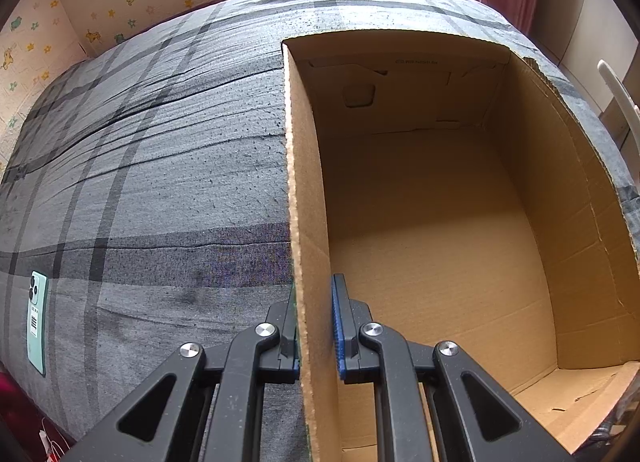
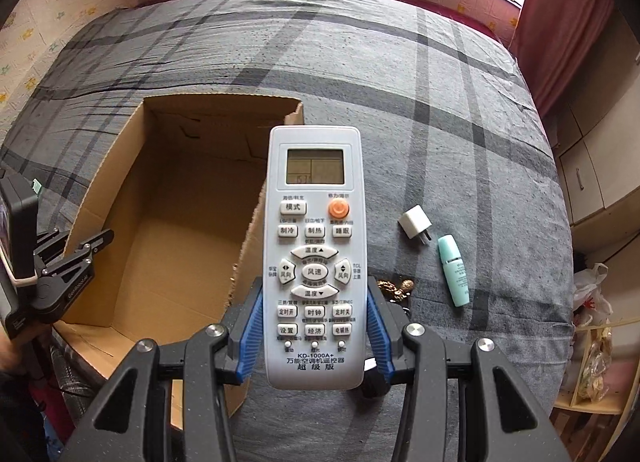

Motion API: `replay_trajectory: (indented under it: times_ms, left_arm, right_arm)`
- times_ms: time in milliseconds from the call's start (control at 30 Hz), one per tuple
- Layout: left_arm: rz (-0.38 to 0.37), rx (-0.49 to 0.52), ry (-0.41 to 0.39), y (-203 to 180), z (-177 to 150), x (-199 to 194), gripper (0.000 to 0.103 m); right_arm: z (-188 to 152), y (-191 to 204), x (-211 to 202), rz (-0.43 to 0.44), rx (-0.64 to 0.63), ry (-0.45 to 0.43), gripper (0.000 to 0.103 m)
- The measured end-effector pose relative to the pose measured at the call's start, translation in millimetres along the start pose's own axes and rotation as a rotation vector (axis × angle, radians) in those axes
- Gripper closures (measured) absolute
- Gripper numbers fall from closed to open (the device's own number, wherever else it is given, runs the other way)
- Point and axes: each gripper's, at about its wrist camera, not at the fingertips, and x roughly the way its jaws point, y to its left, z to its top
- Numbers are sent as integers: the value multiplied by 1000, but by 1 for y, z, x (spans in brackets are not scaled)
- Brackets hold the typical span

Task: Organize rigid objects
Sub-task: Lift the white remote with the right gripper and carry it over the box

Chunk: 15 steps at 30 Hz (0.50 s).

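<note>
The right gripper (image 2: 315,326), black plastic with ribbed blue pads, is clamped on the lower sides of a long, rounded white plastic air-conditioner remote (image 2: 315,258), which is held face up with its grey screen at 12 o'clock, an orange round button below it and rows of pale rubbery keys. Behind the remote, toward 9 o'clock, sits an open brown corrugated cardboard box (image 2: 168,246) with rough, perforated cut edges, resting on a bed covered in a grey plaid woven sheet (image 2: 440,110) that is lightly creased. At 3 o'clock of the remote a small white cube-shaped plug adapter (image 2: 415,221) and a slim mint-green plastic tube (image 2: 453,270) lie on the sheet, near each other but apart. In the left wrist view, the left gripper (image 1: 316,326) pinches the box's left wall (image 1: 308,262), one finger outside and one inside. At 9 o'clock a flat mint-green smartphone (image 1: 37,322) lies back up on the sheet, a barcode sticker on it.
</note>
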Motion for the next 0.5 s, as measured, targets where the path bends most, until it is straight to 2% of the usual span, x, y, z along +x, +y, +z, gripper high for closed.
replay_trajectory:
  times_ms: [500]
  left_arm:
    - [-6, -7, 4, 3, 1, 1, 90]
  right_arm:
    - [35, 75, 30, 95, -83, 34, 54]
